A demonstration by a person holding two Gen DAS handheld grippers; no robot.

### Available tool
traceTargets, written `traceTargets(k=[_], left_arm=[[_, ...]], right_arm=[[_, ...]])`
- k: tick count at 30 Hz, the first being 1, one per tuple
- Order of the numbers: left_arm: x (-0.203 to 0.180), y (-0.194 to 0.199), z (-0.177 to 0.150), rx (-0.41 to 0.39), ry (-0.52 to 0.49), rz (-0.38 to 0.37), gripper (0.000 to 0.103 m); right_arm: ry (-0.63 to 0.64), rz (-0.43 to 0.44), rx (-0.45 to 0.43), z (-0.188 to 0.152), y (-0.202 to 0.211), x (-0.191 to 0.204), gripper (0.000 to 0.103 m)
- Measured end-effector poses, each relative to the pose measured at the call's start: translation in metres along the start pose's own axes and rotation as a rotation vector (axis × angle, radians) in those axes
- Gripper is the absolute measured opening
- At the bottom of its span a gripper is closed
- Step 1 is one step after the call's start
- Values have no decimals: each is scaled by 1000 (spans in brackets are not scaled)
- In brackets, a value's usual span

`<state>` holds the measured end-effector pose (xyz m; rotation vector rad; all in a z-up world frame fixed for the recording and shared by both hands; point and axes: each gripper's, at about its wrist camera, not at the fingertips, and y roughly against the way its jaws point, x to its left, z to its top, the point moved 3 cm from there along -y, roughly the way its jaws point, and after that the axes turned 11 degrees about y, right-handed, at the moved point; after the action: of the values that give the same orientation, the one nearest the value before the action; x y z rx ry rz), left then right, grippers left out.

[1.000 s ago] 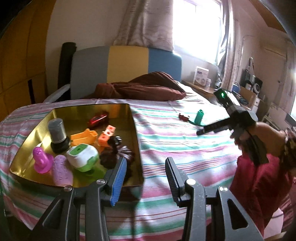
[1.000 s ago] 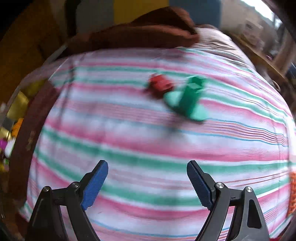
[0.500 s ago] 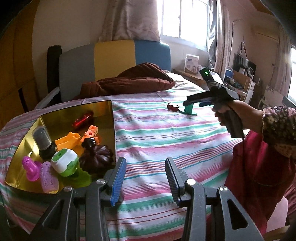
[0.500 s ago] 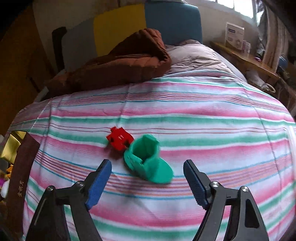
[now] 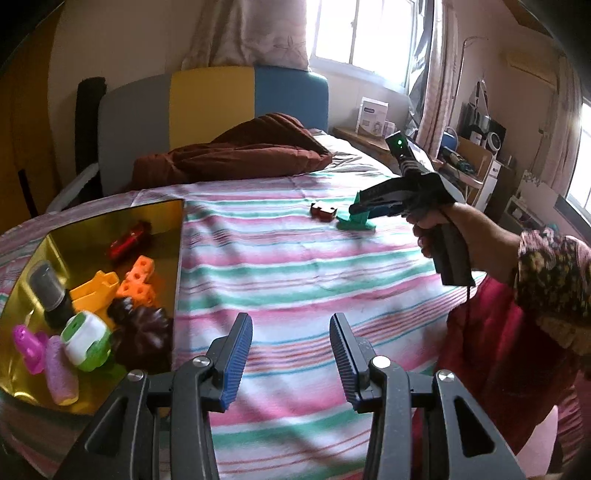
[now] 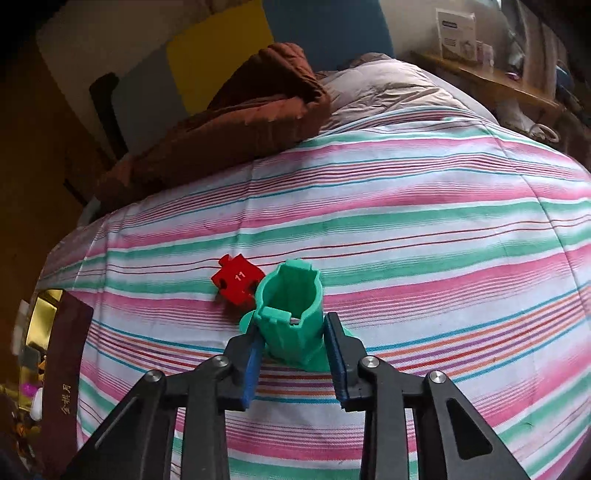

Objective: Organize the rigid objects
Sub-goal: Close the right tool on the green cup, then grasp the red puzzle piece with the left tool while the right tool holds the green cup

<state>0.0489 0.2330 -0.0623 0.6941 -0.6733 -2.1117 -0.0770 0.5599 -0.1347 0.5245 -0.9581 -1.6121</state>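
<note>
Since before, right gripper (image 6: 293, 345) reached the green holder (image 6: 291, 314) on the striped bed (image 6: 424, 236), jaws closing around it; left gripper (image 5: 291, 354) half-open, empty.

Home bedroom: striped bedspread (image 5: 295, 266), padded headboard (image 5: 210, 107), curtained window (image 5: 362, 33)

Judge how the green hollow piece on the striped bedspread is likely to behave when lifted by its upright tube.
The green piece looks like rigid hollow plastic, probably light. The right gripper is closing across its ribbed tube, so slipping seems unlikely. Its flat base may tilt it.
</note>
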Motion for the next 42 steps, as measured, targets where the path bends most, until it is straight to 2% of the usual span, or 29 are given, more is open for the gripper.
traceTargets(k=[3,9,13,16,22,27,29,31,36,42], left_arm=[[-9,-5,12,-5,2,-3,44],[-28,-23,37,10,31,-33,44],[-43,-32,44,18,14,-45,44],[-51,-42,49,33,9,-48,44],[-63,-68,63,61,2,-35,44],[-67,-111,81,125,25,-16,44],[-70,-129,87,149,19,1,52],[-73,-147,92,163,13,3,53],[-86,-197,108,164,-79,59,58],[-95,-247,117,187,-168,77,60]], right_arm=[[-27,-26,21,-1,4,-6,32],[-94,-129,71,-9,13,-29,32],[-178,-71,63,-12,10,-41,41],[-163,-64,39,-7,10,-37,42],[-184,-78,46,-5,10,-43,31],[-221,-100,40,-6,20,-54,31],[-238,-103,35,-6,25,-58,31],[-248,-112,33,-6,27,-61,31],[-281,-120,42,-8,30,-69,31],[-318,-101,60,-9,27,-74,31]])
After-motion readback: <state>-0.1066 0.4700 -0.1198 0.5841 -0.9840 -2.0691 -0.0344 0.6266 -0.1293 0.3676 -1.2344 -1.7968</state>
